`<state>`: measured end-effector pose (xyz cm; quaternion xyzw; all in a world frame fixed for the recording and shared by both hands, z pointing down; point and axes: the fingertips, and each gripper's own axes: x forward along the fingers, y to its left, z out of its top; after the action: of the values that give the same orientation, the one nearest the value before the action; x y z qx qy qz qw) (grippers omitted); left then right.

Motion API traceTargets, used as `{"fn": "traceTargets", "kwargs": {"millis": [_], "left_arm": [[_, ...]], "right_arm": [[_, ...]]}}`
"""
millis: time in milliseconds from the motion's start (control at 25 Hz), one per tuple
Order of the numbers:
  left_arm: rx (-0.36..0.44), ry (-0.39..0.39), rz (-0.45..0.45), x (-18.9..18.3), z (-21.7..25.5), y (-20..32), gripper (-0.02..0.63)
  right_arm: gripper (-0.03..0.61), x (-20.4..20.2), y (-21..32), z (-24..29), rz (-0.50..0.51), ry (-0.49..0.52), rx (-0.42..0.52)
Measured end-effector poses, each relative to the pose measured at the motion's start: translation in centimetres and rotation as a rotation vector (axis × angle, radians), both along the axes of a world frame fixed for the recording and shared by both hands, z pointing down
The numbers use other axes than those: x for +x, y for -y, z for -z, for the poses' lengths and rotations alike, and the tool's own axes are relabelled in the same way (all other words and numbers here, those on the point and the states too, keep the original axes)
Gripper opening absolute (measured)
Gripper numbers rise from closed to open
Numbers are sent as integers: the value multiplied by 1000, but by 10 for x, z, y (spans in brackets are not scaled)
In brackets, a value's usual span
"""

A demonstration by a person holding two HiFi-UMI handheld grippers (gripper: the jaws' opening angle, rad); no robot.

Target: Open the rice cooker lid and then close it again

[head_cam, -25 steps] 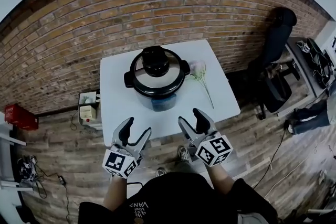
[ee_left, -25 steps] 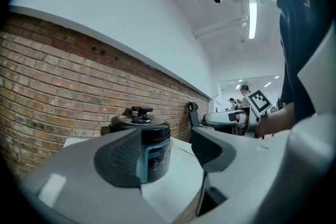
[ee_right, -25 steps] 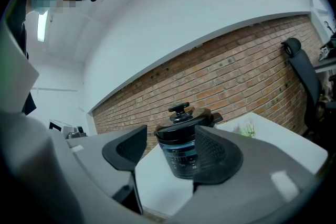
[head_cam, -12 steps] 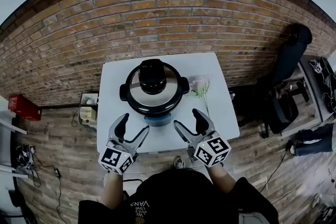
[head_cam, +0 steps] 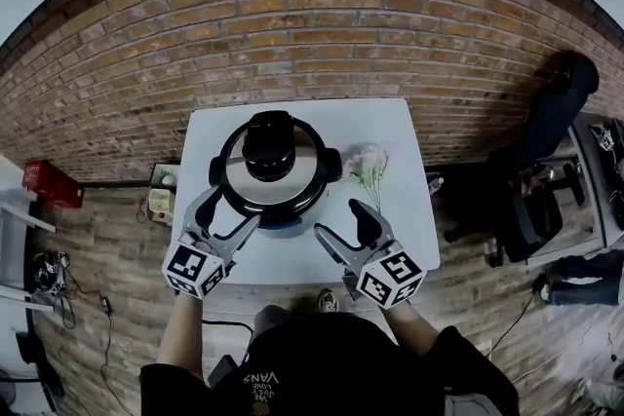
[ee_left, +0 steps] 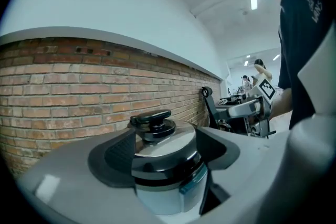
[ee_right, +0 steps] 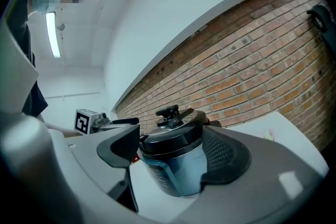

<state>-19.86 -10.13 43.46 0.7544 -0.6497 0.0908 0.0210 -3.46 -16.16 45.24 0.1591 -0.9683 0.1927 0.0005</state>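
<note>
The round steel-and-black rice cooker [head_cam: 271,178], lid shut, sat centred on the white table [head_cam: 400,229]. The left gripper [head_cam: 228,213] and right gripper [head_cam: 345,222] flanked its near side, jaws wide and empty. Seizing the black lid knob [head_cam: 268,145] squarely probably served best.

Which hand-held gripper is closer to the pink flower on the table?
Right. The right hand-held gripper is just in front of the flower, jaws open. The left hand-held gripper is at the rice cooker's left front, with the cooker between it and the flower.
</note>
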Motion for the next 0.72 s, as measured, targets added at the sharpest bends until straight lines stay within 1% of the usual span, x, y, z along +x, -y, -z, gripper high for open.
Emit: {"fn": "traceTargets", "kwargs": {"millis": [120,200,320,440,600,720], "left_arm": [[-26,49,-41,-6,4,13,337],[-41,79,-85,-9,7,23,337],[-68,130,-152,-15,7,37,337],[-77,158,-217,-20,14,50,337],[-110,211,-348,-14,16,68,337],[-134,246,-412,-12,15,84,337]], "right_arm": [[365,1,-2,-1,22,-7,4],[365,3,-3,-3,12,-5,0],[365,4,-5,-7,-22,-17,-9],[365,2,-6,-8,-68,-19,-32],[365,-2,-9,-6,-110,-20,-36],[365,-5,-6,-7,-141,-10,-43]]}}
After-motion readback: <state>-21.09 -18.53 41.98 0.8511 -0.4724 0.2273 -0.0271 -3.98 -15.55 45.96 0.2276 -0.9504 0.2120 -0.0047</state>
